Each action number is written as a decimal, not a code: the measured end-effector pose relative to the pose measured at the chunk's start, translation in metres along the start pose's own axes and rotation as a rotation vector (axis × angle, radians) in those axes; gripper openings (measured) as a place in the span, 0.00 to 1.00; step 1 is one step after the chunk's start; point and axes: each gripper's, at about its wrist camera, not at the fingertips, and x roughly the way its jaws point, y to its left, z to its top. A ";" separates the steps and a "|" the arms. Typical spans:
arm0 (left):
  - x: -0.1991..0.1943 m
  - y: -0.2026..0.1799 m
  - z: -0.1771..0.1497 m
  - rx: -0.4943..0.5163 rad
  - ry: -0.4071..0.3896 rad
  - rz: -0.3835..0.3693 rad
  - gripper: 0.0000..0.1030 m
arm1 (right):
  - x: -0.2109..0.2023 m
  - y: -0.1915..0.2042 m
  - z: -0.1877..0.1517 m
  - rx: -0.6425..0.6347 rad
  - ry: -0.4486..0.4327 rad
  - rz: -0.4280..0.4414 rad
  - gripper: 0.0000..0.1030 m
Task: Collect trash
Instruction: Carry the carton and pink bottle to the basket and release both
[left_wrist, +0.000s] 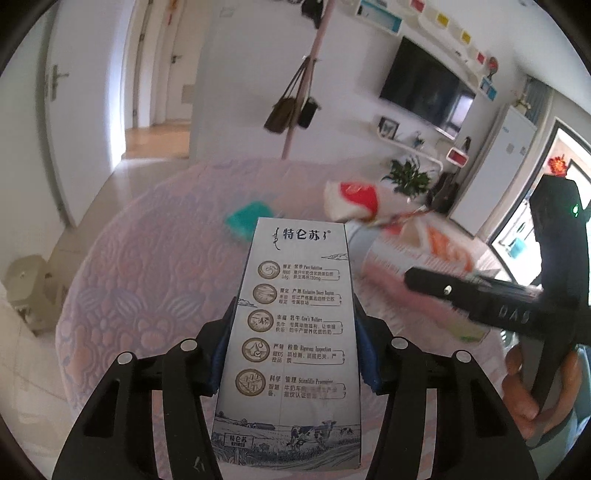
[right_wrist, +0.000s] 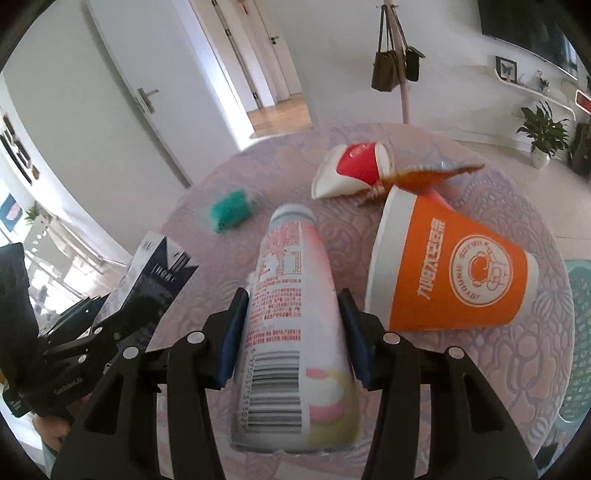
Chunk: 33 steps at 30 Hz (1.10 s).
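Both are loaded for carrying off: the left hand-held gripper (left_wrist: 291, 354) clamps a milk carton (left_wrist: 295, 325) and the right hand-held gripper (right_wrist: 291, 332) a bottle (right_wrist: 291, 314) above the tabletop (right_wrist: 480, 369) (orange cup (right_wrist: 450, 273), red cup (right_wrist: 351, 170), wrapper (right_wrist: 428, 175) and teal wad (right_wrist: 231, 208) remain farther off).
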 end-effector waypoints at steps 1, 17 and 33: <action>-0.002 -0.003 0.002 0.005 -0.011 -0.005 0.51 | -0.008 -0.001 0.000 0.002 -0.017 0.004 0.45; 0.007 -0.110 0.049 0.126 -0.088 -0.167 0.52 | -0.130 -0.077 0.001 0.139 -0.277 -0.054 0.45; 0.103 -0.290 0.058 0.314 0.021 -0.360 0.52 | -0.205 -0.252 -0.053 0.451 -0.400 -0.308 0.45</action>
